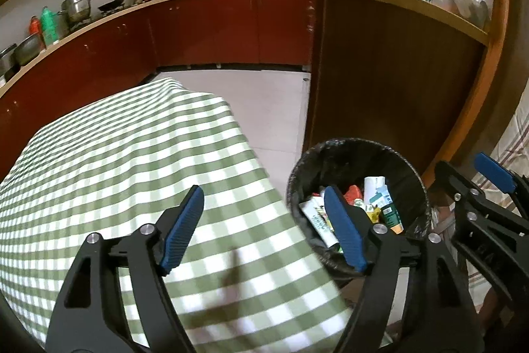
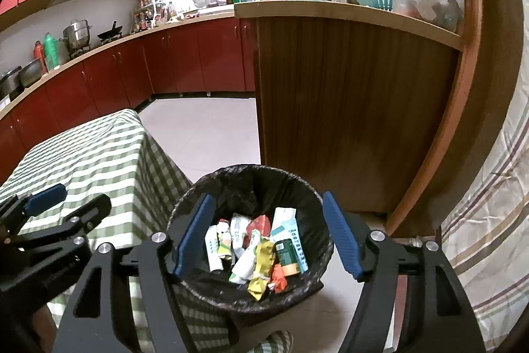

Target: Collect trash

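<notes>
2 claws (image 1: 264,220) (image 2: 269,230) open, empty; 1 bin (image 2: 244,177).

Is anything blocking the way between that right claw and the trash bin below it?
Nothing visible. The right claw hangs open and empty right above the bin, whose mouth has no lid. Wrappers lie in the bottom.

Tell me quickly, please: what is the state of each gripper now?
Left gripper: open, holding nothing, over the table edge.
Right gripper: open, holding nothing, above the bin of trash.
</notes>
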`<state>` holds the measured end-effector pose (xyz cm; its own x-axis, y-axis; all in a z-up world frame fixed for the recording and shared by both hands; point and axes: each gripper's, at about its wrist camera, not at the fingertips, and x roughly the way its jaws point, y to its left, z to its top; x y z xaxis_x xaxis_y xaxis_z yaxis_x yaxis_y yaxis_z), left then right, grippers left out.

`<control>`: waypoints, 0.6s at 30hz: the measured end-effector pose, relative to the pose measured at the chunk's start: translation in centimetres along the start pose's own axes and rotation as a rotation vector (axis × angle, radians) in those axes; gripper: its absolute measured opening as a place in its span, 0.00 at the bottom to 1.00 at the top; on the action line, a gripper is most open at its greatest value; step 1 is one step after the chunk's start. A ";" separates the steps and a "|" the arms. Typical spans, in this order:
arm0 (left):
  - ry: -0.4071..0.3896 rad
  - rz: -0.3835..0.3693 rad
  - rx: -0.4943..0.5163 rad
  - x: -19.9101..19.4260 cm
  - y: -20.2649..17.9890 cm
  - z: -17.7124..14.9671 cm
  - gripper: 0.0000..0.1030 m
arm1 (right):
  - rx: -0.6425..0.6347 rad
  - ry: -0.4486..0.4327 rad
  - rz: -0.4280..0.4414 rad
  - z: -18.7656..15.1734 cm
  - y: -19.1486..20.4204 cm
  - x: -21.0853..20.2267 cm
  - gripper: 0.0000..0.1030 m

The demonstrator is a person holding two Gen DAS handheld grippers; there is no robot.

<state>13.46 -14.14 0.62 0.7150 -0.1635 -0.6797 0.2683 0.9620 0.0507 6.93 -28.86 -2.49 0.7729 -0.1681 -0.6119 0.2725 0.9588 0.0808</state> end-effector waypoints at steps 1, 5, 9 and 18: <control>-0.003 0.003 -0.004 -0.4 0.3 -0.2 0.73 | -0.002 -0.001 -0.001 -0.1 0.1 -0.2 0.66; -0.022 0.021 -0.019 -2.1 1.5 -1.1 0.76 | -0.013 -0.011 -0.008 -0.6 0.7 -1.6 0.67; -0.040 0.039 -0.033 -3.4 2.3 -1.7 0.78 | -0.024 -0.024 -0.010 -1.0 1.5 -2.9 0.68; -0.071 0.048 -0.046 -6.6 3.6 -3.3 0.84 | -0.050 -0.063 -0.017 -1.8 2.9 -5.5 0.69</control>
<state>7.52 -8.89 2.87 0.7709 -0.1304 -0.6234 0.2039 0.9778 0.0475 2.48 -24.76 -0.31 0.8034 -0.1970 -0.5619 0.2583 0.9656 0.0308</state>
